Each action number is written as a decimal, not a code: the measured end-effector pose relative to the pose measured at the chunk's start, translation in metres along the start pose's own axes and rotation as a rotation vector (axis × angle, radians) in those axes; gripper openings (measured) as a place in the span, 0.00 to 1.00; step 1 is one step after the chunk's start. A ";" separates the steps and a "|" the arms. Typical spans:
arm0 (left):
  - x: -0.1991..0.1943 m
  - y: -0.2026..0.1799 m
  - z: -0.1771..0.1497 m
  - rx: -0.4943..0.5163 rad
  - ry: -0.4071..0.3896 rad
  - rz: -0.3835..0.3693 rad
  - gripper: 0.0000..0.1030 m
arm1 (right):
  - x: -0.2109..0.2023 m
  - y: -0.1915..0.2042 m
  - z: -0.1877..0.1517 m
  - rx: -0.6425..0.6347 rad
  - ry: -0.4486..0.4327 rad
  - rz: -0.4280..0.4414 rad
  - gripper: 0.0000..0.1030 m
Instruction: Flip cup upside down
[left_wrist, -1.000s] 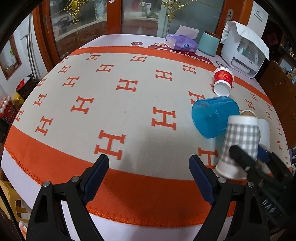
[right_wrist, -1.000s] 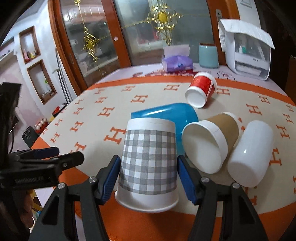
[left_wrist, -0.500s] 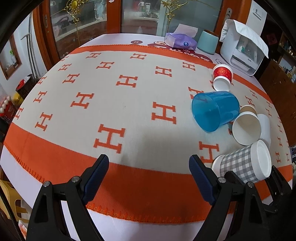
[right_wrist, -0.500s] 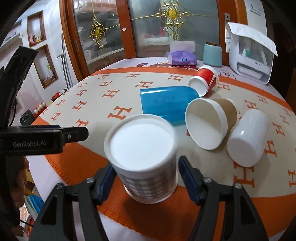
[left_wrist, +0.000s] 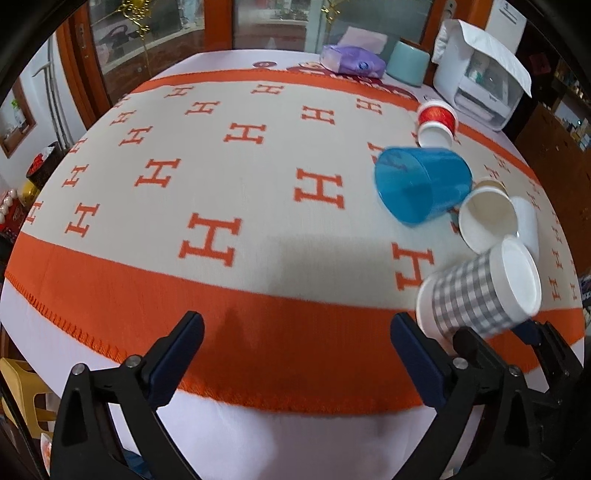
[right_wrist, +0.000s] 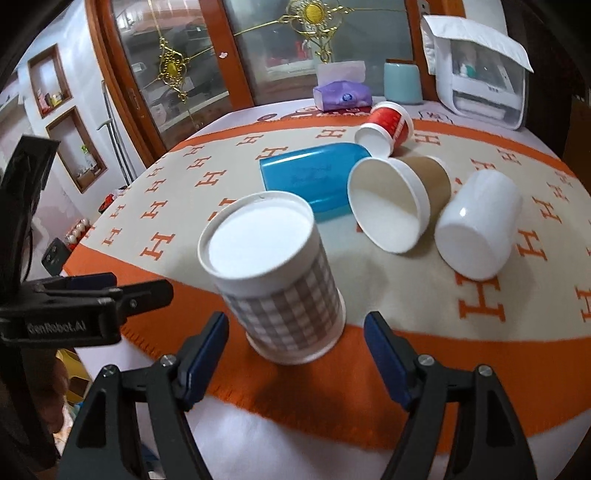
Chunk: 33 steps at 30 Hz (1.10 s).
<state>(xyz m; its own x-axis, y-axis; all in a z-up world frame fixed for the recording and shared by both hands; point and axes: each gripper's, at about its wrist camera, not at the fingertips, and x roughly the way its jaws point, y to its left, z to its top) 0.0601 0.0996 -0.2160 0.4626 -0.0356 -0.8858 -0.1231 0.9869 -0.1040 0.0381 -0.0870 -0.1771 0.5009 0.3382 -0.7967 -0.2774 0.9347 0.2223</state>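
The grey-checked paper cup (right_wrist: 280, 284) stands on the orange border of the tablecloth, its flat white base facing up, leaning a little. My right gripper (right_wrist: 295, 350) is open, its blue pads apart on either side of the cup's lower end, not touching it. In the left wrist view the cup (left_wrist: 480, 291) sits at the lower right, with the right gripper (left_wrist: 491, 332) beneath it. My left gripper (left_wrist: 295, 354) is open and empty above the table's front edge, left of the cup.
Several cups lie on their sides behind: a blue plastic cup (right_wrist: 310, 177), a brown paper cup (right_wrist: 399, 199), a white cup (right_wrist: 480, 225), a red cup (right_wrist: 388, 125). A purple tissue pack (right_wrist: 341, 94), a teal canister (right_wrist: 402, 83) and a white appliance (right_wrist: 480, 85) stand at the back.
The right gripper has let go of the checked cup and opened; the cup now rests base-up on the orange border. The left gripper has drawn back slightly toward the table edge.
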 end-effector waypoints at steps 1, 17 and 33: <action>-0.001 -0.002 -0.002 0.006 0.007 -0.001 0.97 | -0.007 -0.001 0.001 0.013 0.003 0.001 0.74; -0.085 -0.033 0.005 0.057 0.028 -0.033 0.99 | -0.098 -0.008 0.036 0.124 0.115 -0.043 0.82; -0.173 -0.080 0.038 0.156 -0.061 -0.040 0.99 | -0.190 -0.004 0.084 0.142 -0.028 -0.079 0.82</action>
<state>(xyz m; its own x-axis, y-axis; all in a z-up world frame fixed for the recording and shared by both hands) 0.0234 0.0332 -0.0367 0.5173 -0.0708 -0.8529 0.0326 0.9975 -0.0630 0.0129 -0.1454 0.0206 0.5397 0.2637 -0.7995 -0.1185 0.9640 0.2379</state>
